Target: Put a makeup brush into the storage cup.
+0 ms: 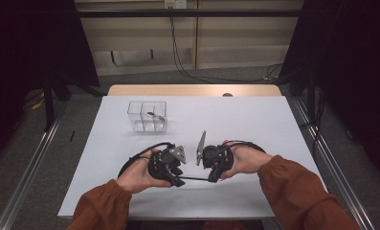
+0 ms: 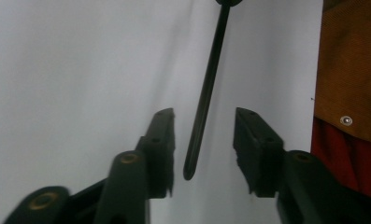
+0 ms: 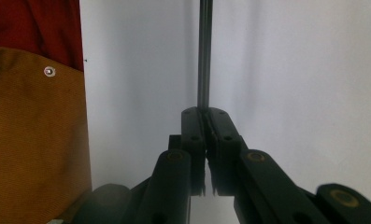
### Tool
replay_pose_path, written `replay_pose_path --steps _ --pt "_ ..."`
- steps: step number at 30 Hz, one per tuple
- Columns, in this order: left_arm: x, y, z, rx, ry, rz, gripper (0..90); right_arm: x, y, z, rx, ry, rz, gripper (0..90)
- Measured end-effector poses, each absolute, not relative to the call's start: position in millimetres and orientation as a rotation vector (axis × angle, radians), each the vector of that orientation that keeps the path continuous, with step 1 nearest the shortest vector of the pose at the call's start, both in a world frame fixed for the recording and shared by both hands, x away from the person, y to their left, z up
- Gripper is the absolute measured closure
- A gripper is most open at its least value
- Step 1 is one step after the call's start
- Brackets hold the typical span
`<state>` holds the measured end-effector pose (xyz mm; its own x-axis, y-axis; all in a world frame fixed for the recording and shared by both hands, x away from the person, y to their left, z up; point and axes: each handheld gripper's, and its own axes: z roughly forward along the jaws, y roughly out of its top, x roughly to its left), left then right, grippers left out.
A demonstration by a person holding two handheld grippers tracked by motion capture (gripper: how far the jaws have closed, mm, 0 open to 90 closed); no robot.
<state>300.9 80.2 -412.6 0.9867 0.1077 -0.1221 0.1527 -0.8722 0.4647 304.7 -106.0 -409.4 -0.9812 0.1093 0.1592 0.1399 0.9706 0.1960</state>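
A thin black rod [image 1: 195, 179] lies level between my two grippers, low over the white table [image 1: 254, 120] near its front edge. My right gripper [image 1: 211, 178] is shut on one end of it; in the right gripper view the jaws [image 3: 204, 112] meet on the rod [image 3: 204, 51], which runs straight away from them. My left gripper [image 1: 180, 182] faces it from the left. In the left gripper view the rod's free end [image 2: 206, 93] hangs between the parted jaws [image 2: 205, 114], closer to the left pad, with a gap on both sides.
A clear plastic box [image 1: 147, 116] with a small dark item inside stands on the table behind the left hand. Rust-brown sleeves [image 1: 293, 187] come in from the bottom. Beyond the table's far edge cables hang down a pale wall [image 1: 178, 52].
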Motion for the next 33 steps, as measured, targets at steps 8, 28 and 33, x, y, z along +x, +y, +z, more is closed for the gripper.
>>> replay_pose_path --steps 8,28,33 --pt "300.8 78.3 -415.3 2.627 0.185 -0.122 72.2 305.0 -105.6 -410.6 -0.179 -2.971 -0.324 86.5" --pt "301.2 76.7 -419.3 2.651 0.104 -0.145 84.6 306.2 -108.0 -412.9 -0.168 -2.980 -0.347 84.9" --pt "301.1 77.2 -419.0 2.642 0.112 -0.151 85.5 308.9 -110.7 -412.4 -0.192 -2.981 -0.376 83.3"
